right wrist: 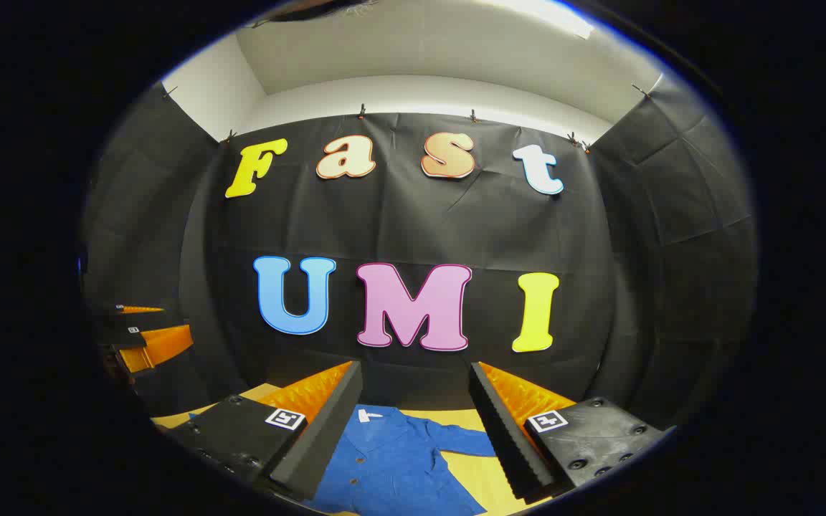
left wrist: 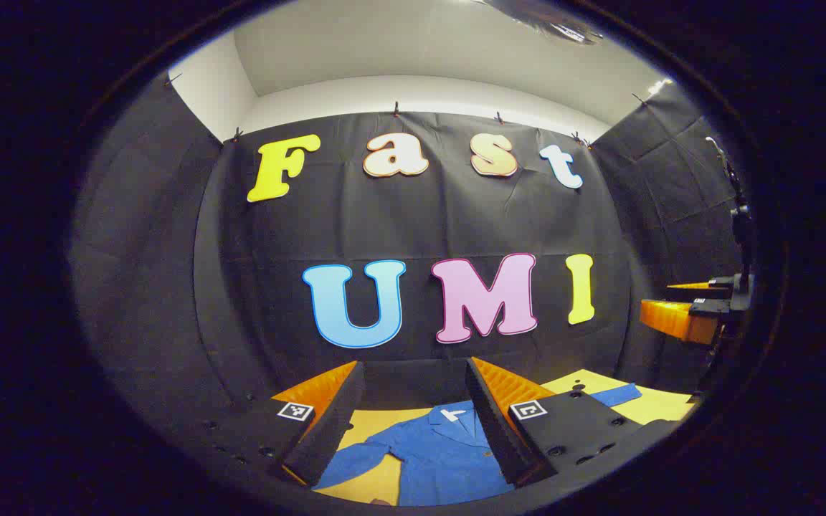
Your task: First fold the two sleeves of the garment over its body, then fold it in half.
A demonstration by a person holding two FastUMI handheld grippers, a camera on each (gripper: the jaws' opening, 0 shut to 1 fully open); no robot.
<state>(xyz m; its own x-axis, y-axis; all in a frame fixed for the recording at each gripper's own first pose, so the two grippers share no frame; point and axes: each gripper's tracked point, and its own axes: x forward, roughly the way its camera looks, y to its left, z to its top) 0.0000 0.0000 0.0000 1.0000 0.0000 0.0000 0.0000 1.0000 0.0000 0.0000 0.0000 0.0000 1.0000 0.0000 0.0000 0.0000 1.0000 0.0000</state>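
A blue collared shirt [left wrist: 442, 455] lies spread flat on the yellow table [left wrist: 660, 405], collar toward the wall. One sleeve [left wrist: 615, 394] reaches out to the right past my finger. My left gripper [left wrist: 414, 369] hovers open above the shirt's upper body, holding nothing. In the right gripper view the same shirt [right wrist: 391, 462] lies below my right gripper [right wrist: 414, 369], which is also open and holds nothing. A sleeve [right wrist: 467, 441] runs off to the right there. Each gripper appears at the edge of the other's view: the right gripper [left wrist: 689, 304] and the left gripper [right wrist: 144, 328], both with fingers apart.
The booth's black cloth wall [left wrist: 413, 229] stands close behind the table's far edge and wraps both sides. Bare yellow tabletop [right wrist: 481, 476] lies beside the shirt's body under its sleeve.
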